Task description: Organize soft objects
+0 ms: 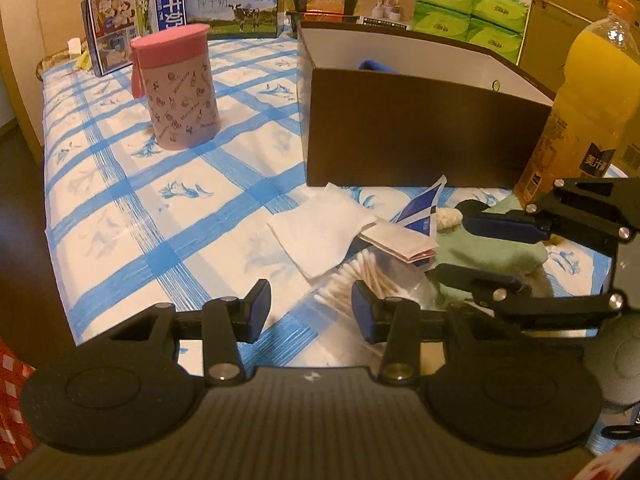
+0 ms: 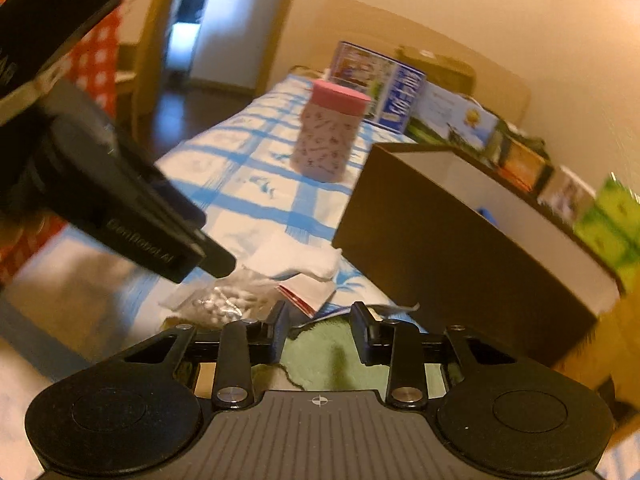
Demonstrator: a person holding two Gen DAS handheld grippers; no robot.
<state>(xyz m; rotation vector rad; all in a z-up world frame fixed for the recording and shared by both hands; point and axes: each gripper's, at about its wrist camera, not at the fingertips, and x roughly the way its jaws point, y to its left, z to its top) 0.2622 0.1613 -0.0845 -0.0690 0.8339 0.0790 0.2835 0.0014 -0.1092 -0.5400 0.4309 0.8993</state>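
Your left gripper [image 1: 311,307] and right gripper [image 2: 320,334] are matte black: a ribbed central plate with a small crosshair mark, a round disc on either side, and hinged link arms fastened by silver screws. The finger pads [image 1: 259,304] are dark blue. Pale lettering runs along the left unit's side.

Warm, yellowish indoor light throughout. Landmark: table [image 1: 120,208] under a white cloth with blue checks and a flower print. Behind its far edge, a plain cream wall [image 2: 460,12]; a tan rounded board [image 1: 60,8] stands between wall and table. Cardboard cartons [image 1: 580,20] are stacked at the far right corner. Left of the table, dark wood floor [image 2: 188,116] runs to an open doorway [image 2: 208,20] with cooler, bluish light beyond. A wooden chair [image 2: 136,64] stands near that doorway.
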